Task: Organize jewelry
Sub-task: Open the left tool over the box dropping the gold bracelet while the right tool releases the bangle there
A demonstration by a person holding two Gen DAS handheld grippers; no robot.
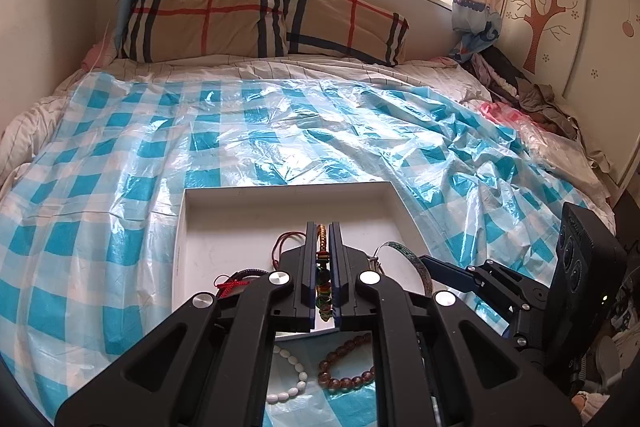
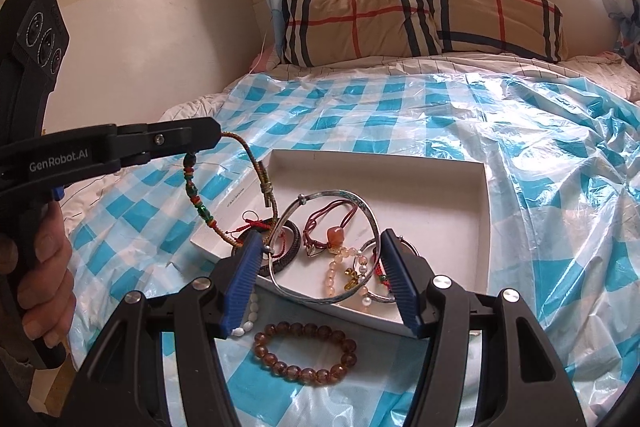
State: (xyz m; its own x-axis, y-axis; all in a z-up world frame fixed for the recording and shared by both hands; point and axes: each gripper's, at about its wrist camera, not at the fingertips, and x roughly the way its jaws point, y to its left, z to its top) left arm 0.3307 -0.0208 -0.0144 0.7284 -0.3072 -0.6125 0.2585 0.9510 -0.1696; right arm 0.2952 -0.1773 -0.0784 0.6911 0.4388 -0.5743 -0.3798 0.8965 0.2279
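My left gripper (image 1: 323, 227) is shut on a braided multicolour cord bracelet (image 1: 322, 259), held above the near left part of a white tray (image 1: 288, 193). In the right wrist view the left gripper (image 2: 218, 138) holds that bracelet (image 2: 200, 205), which hangs down to the tray's (image 2: 486, 227) left edge. My right gripper (image 2: 318, 247) is open and empty, low over the tray's near edge. The tray holds a silver bangle (image 2: 360, 203), a red cord bracelet (image 2: 332, 223), a black cord ring (image 2: 294, 247) and pale bead bracelets (image 2: 340, 267). A brown bead bracelet (image 2: 304, 351) and a white bead bracelet (image 2: 250, 315) lie on the sheet before the tray.
The tray sits on a blue and white checked plastic sheet (image 1: 120, 187) spread over a bed. Plaid pillows (image 1: 260, 19) lie at the far end under a window. Clothes and bags (image 1: 532, 115) are piled at the right edge by a wardrobe.
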